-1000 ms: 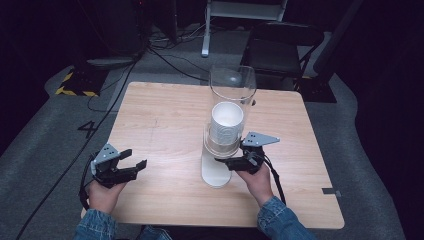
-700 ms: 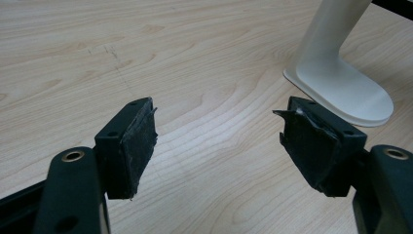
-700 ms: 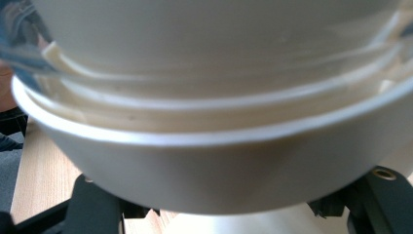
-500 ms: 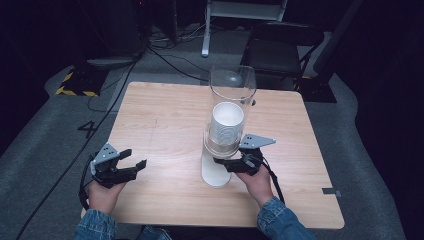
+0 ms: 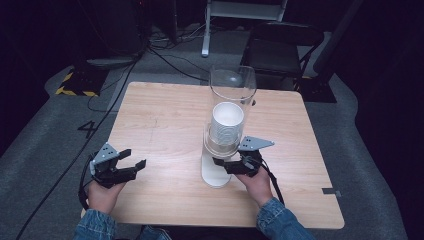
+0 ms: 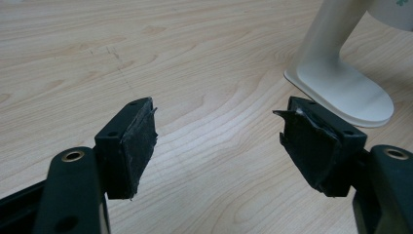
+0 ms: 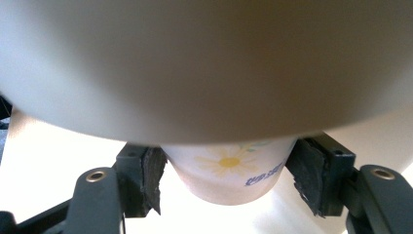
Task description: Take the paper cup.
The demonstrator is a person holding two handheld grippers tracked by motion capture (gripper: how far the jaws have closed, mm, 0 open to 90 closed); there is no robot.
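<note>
Our right gripper grasps the lowest paper cup under the cup dispenser.

We see the dispenser standing in the middle of the wooden surface, with a clear tube on a white stand. A stack of paper cups sits inside the tube. In the right gripper view, our fingers press both sides of the bottom cup, which has a yellow daisy on it. Our left gripper rests at the near left of the surface, well apart from the dispenser. Its fingers are spread wide and hold nothing.
</note>
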